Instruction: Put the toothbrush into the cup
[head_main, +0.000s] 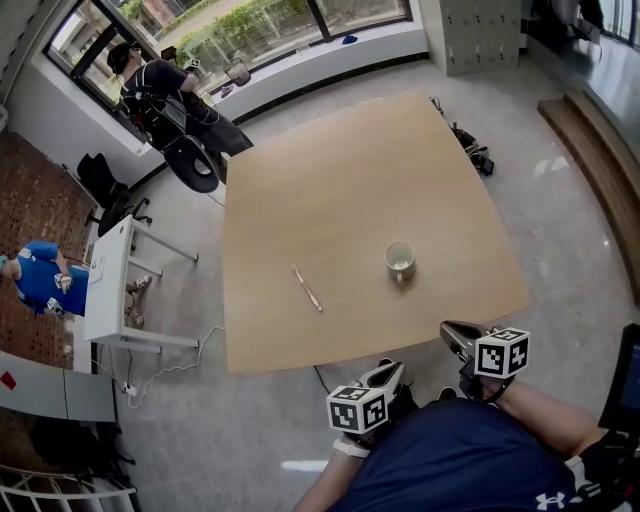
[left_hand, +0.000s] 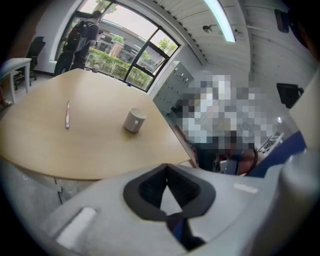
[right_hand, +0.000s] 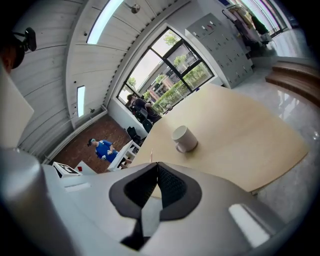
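Note:
A thin pale toothbrush (head_main: 306, 287) lies flat on the light wooden table (head_main: 340, 180), left of a white cup (head_main: 400, 261) that stands upright. In the left gripper view the toothbrush (left_hand: 67, 115) and cup (left_hand: 134, 120) sit well ahead on the table. The cup (right_hand: 184, 138) also shows ahead in the right gripper view, with a sliver of the toothbrush (right_hand: 150, 154) just above the jaws. My left gripper (head_main: 385, 374) and right gripper (head_main: 452, 334) hang off the table's near edge, both shut and empty, jaws pressed tip to tip.
A white side desk (head_main: 108, 285) stands left of the table with cables on the floor beneath. One person in dark clothes (head_main: 165, 95) is by the window, another in blue (head_main: 40, 278) at far left. Grey lockers (head_main: 482, 30) stand at the back.

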